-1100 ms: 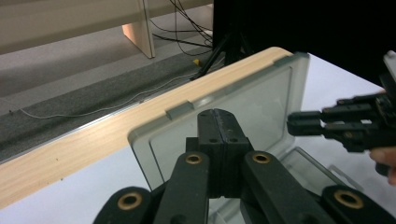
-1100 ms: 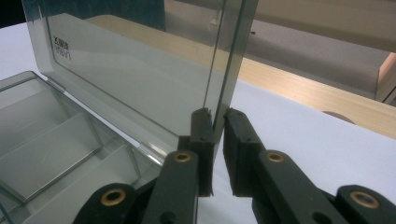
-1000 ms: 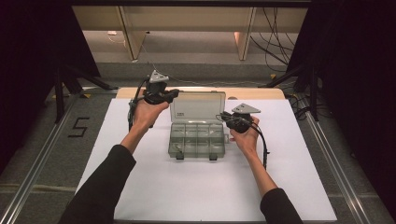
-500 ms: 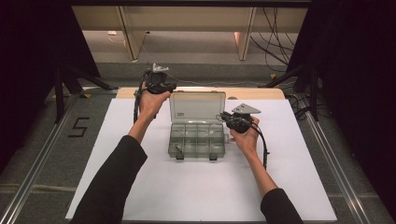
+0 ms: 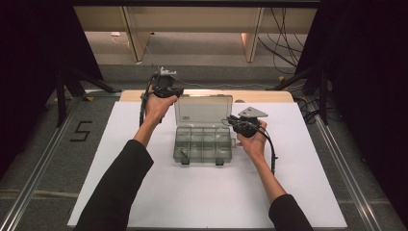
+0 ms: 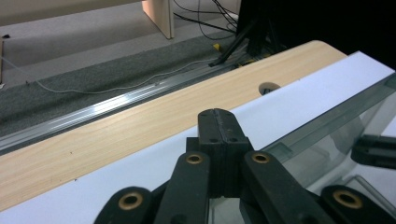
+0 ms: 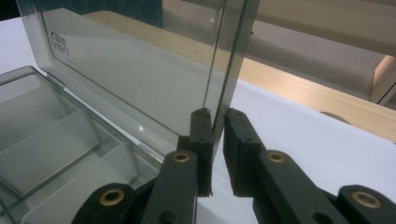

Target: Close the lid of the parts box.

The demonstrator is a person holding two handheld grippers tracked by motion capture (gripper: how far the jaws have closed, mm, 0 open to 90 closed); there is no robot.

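A clear plastic compartment box stands open mid-table, its lid upright at the back. My right gripper is at the lid's right edge. In the right gripper view, the jaws straddle the lid's side rim; one pad touches it and a narrow gap shows at the other. The compartments look empty. My left gripper hovers by the lid's upper left corner. In the left gripper view it is shut on nothing, with the lid to its right.
A white sheet covers the table, with a bare wooden strip along the far edge. Beyond it lie a metal rail, grey floor and cables. Dark stands flank both sides of the table.
My left hand has lifted and drawn its gripper back toward the table's far edge, off the lid's corner. The right gripper and the box have stayed put.
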